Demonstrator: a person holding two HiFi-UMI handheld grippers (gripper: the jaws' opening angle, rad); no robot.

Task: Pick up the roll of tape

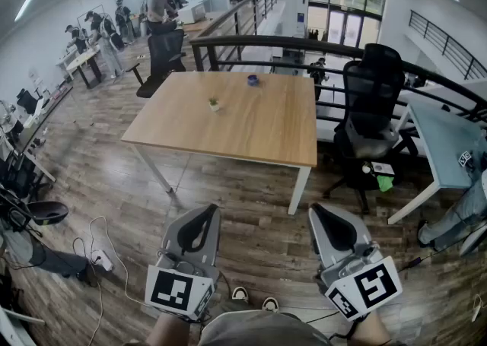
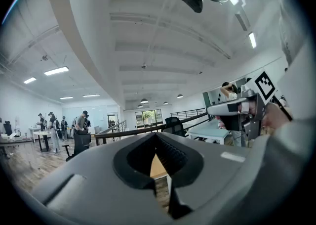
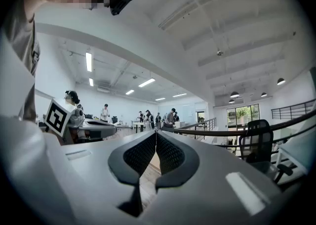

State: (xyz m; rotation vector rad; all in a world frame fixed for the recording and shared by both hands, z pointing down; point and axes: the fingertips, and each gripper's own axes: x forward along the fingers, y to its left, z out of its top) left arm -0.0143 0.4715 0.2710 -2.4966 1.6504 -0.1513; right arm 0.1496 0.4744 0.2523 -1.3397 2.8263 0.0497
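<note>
A wooden table [image 1: 251, 135] stands well ahead of me on the plank floor. Near its far edge lies a small blue round thing [image 1: 253, 80], which looks like the roll of tape. A smaller pale object [image 1: 214, 103] sits closer to the middle. My left gripper [image 1: 211, 209] and right gripper [image 1: 313, 209] are held low and level, side by side, far short of the table. Both have their jaws together with nothing between them. The left gripper view shows its shut jaws [image 2: 157, 136], the right gripper view its own [image 3: 156, 133].
A black office chair [image 1: 371, 101] stands at the table's right, beside a pale blue desk [image 1: 449, 139]. Another black chair [image 1: 163, 54] is at the far left corner. A dark railing [image 1: 304, 42] runs behind. Cables and a power strip [image 1: 103, 261] lie on the floor left. People stand far back.
</note>
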